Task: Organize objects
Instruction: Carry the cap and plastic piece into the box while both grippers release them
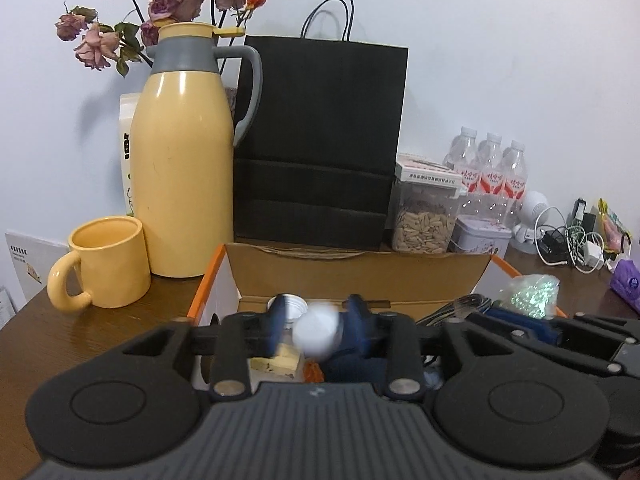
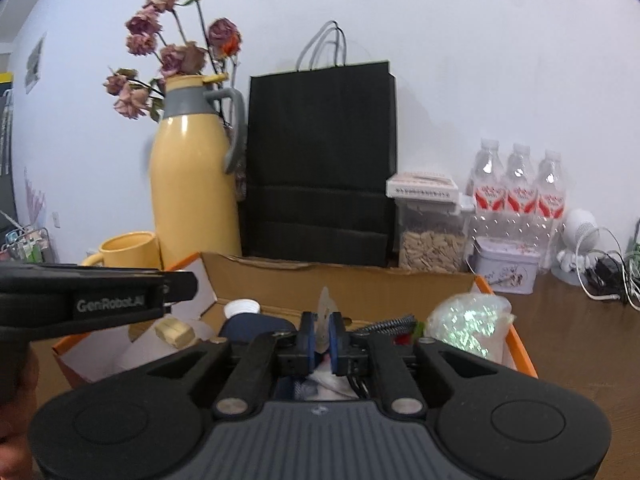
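- Left wrist view showed my left hand-held gripper [image 1: 320, 330] closed on a white bottle [image 1: 318, 330], its blue pads pressing the blurred white body from both sides above the open cardboard box [image 1: 360, 270].
- Below that hand-held gripper, inside the box, lay a yellowish block [image 1: 276, 360] and a white cap [image 1: 290, 306] just beyond the left finger.
- Ahead and to the left of it stood a yellow mug [image 1: 106, 262] on the desk [image 1: 80, 332], touching or just beside a tall yellow thermos [image 1: 182, 168].
- Right wrist view showed my right hand-held gripper [image 2: 321, 340] pinching a thin, pale, translucent wrapper [image 2: 325, 312] that stuck up between the nearly shut pads, over the same box.
- To its right a crinkled iridescent bag [image 2: 466, 326] sat in the box; a black paper bag [image 2: 320, 160] rose behind the box's far wall.
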